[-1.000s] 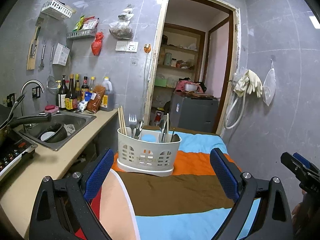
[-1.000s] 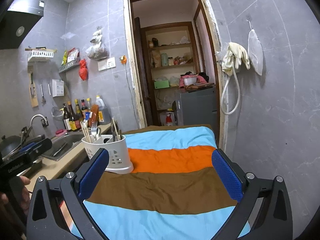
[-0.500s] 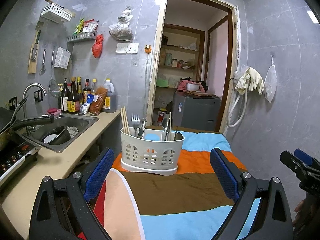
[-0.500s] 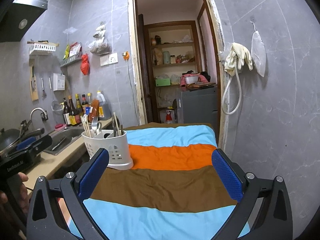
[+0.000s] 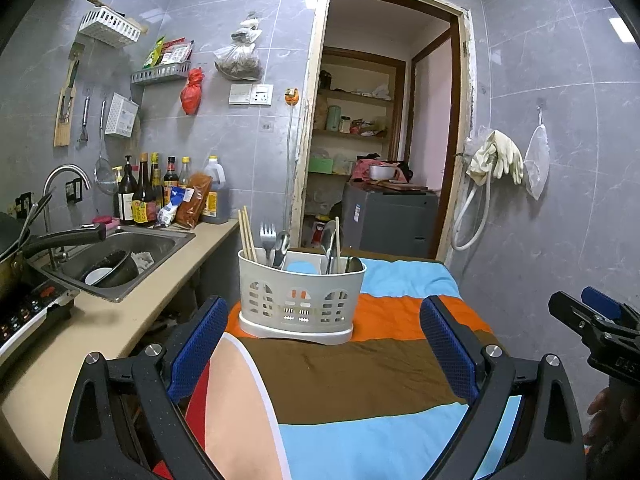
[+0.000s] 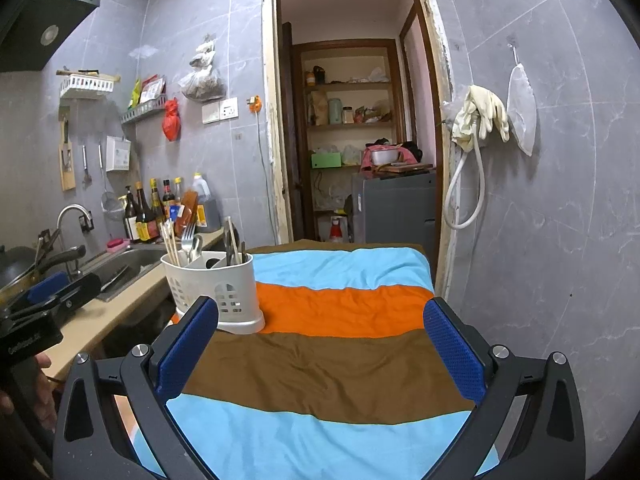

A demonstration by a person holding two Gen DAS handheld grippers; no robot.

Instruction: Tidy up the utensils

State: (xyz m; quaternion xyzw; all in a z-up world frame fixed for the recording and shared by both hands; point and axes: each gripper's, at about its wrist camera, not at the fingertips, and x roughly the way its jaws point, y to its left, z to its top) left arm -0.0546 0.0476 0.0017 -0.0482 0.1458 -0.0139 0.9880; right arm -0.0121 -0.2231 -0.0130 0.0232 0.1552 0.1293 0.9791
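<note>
Utensils: chopsticks (image 5: 248, 234), fork (image 5: 267, 236), spoons (image 5: 329, 245) upright in white caddy (image 5: 300, 300)
Caddy: on striped surface (image 5: 360, 368), nearer than before
Left gripper (image 5: 320, 344), right gripper (image 6: 320, 344): jaws spread, empty

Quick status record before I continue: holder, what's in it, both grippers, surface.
holder: white utensil caddy, upright on striped cloth
contents: chopsticks, fork, spoons, standing upright
left gripper: open, empty, short of the caddy
right gripper: open, empty, caddy to its left
loose utensils on cloth: none visible
</note>
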